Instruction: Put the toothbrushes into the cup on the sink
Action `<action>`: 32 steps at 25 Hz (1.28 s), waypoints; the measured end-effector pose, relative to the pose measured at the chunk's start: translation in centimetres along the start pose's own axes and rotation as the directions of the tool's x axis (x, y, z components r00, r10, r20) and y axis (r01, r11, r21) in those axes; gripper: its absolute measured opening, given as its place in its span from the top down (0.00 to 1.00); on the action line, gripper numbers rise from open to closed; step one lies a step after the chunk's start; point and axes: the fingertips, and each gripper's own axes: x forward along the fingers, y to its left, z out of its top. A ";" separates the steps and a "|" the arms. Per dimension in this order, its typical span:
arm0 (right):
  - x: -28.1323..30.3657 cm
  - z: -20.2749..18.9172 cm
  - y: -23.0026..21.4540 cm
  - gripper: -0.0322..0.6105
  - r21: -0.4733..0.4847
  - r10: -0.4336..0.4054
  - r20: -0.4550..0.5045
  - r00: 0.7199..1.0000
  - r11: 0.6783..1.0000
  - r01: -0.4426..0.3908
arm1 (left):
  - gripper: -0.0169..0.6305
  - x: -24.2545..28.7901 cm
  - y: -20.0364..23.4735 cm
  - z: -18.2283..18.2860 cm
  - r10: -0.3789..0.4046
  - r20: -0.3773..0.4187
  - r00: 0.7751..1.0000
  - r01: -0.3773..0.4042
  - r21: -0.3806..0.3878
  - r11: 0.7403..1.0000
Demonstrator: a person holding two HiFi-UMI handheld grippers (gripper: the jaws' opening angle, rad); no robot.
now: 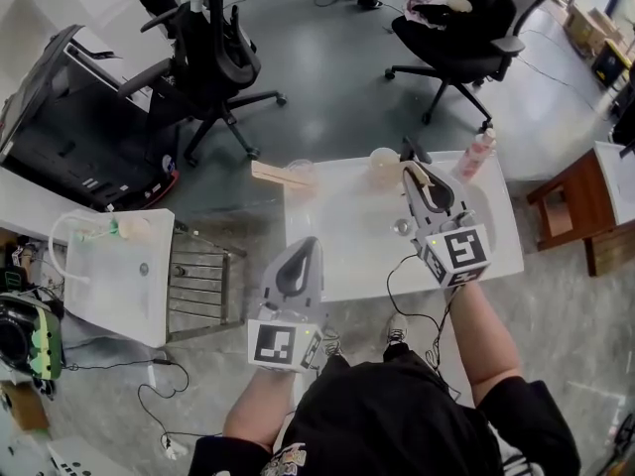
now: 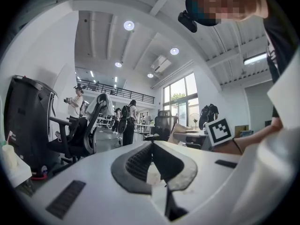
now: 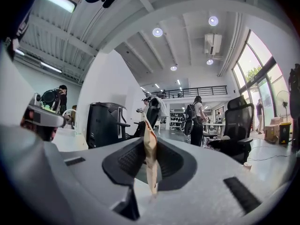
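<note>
A white sink top (image 1: 347, 256) lies below me. A pale cup (image 1: 383, 166) stands at its far edge. My right gripper (image 1: 414, 175) hovers just right of that cup, shut on a beige toothbrush (image 1: 424, 179). In the right gripper view the toothbrush (image 3: 151, 158) stands upright, pinched between the dark pads (image 3: 125, 161) of the right gripper (image 3: 149, 142). A second wooden toothbrush (image 1: 275, 175) lies at the far-left corner beside a clear cup (image 1: 301, 173). My left gripper (image 1: 309, 242) is over the near-left part of the sink top. The left gripper (image 2: 151, 145) is shut with nothing in it.
A pink bottle (image 1: 476, 153) stands at the sink's far-right corner, and a metal drain knob (image 1: 402, 228) sits mid-basin. Office chairs (image 1: 213, 58) (image 1: 466, 28) stand beyond. A wire rack (image 1: 198, 276) and white box (image 1: 114, 271) are left; a wooden stool (image 1: 571, 206) is right.
</note>
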 end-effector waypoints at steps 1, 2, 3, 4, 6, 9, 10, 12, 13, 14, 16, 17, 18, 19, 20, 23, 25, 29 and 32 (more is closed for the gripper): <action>0.4 -0.4 -0.3 0.83 -0.007 -0.005 -0.007 1.000 1.000 0.005 | 0.96 0.0 0.1 -0.2 0.000 -0.003 1.000 0.000 -0.003 1.000; 0.8 -0.8 -0.5 0.83 -0.012 -0.009 -0.012 1.000 1.000 0.008 | 0.96 0.0 0.2 -0.4 0.000 -0.005 1.000 0.000 -0.005 1.000; 1.3 -1.2 -0.8 0.83 -0.017 -0.013 -0.017 1.000 1.000 0.012 | 0.96 0.1 0.4 -0.5 0.000 -0.006 1.000 0.000 -0.006 1.000; 1.8 -1.6 -1.0 0.83 -0.022 -0.018 -0.023 1.000 1.000 0.017 | 0.96 0.1 0.6 -0.7 0.001 -0.009 1.000 -0.001 -0.007 1.000; 2.9 -2.6 -1.4 0.83 -0.040 -0.032 -0.034 0.999 0.999 0.031 | 0.96 0.1 1.1 -1.1 0.004 -0.018 1.000 -0.004 -0.013 1.000; 4.4 -4.7 -2.0 0.83 -0.060 -0.051 -0.066 0.997 0.997 0.047 | 0.96 0.2 1.6 -1.7 0.009 -0.032 0.999 -0.009 -0.023 1.000; 4.9 -5.5 -2.1 0.83 -0.059 -0.053 -0.078 0.996 0.997 0.048 | 0.96 0.2 1.8 -1.9 0.011 -0.036 0.999 -0.012 -0.024 1.000; 6.0 -6.7 -2.2 0.83 -0.054 -0.057 -0.092 0.994 0.997 0.052 | 0.96 0.1 2.3 -2.3 0.018 -0.044 0.999 -0.019 -0.025 0.999; 6.6 -7.2 -2.2 0.83 -0.053 -0.058 -0.098 0.993 0.997 0.053 | 0.96 0.1 2.6 -2.4 0.021 -0.049 0.999 -0.023 -0.026 0.999; 7.1 -7.8 -2.1 0.83 -0.054 -0.060 -0.107 0.992 0.997 0.054 | 0.96 0.0 2.9 -2.5 0.025 -0.052 0.998 -0.027 -0.027 0.999; 8.1 -9.1 -2.0 0.83 -0.056 -0.067 -0.136 0.988 0.997 0.060 | 0.96 -0.1 3.6 -2.6 0.033 -0.056 0.998 -0.034 -0.029 0.999; 8.6 -9.8 -2.0 0.83 -0.056 -0.073 -0.153 0.985 0.996 0.066 | 0.96 -0.1 3.9 -2.7 0.036 -0.059 0.998 -0.038 -0.030 0.999; 9.0 -10.5 -2.0 0.83 -0.058 -0.081 -0.169 0.982 0.996 0.072 | 0.96 -0.1 4.3 -2.8 0.039 -0.064 0.997 -0.041 -0.031 0.999; 9.4 -11.1 -2.0 0.83 -0.061 -0.089 -0.182 0.979 0.995 0.079 | 0.96 -0.1 4.7 -3.0 0.043 -0.070 0.997 -0.045 -0.032 0.998; 9.8 -11.7 -1.9 0.83 -0.062 -0.094 -0.195 0.976 0.995 0.083 | 0.96 -0.1 5.1 -3.2 0.046 -0.075 0.996 -0.049 -0.032 0.998; 10.6 -13.7 -1.7 0.83 -0.063 -0.104 -0.245 0.964 0.994 0.092 | 0.96 -0.3 6.1 -3.5 0.057 -0.084 0.995 -0.060 -0.036 0.998; 11.0 -14.8 -1.6 0.83 -0.063 -0.110 -0.269 0.957 0.993 0.097 | 0.96 -0.4 6.7 -3.7 0.063 -0.089 0.994 -0.066 -0.036 0.997; 11.6 -16.5 -1.4 0.82 -0.044 -0.110 -0.304 0.946 0.994 0.101 | 0.96 -0.9 7.9 -4.2 0.076 -0.096 0.992 -0.080 -0.040 0.996; 12.1 -17.2 -0.8 0.79 -0.024 -0.086 -0.317 0.945 0.996 0.083 | 0.96 -1.2 8.7 -4.6 0.080 -0.106 0.991 -0.085 -0.042 0.995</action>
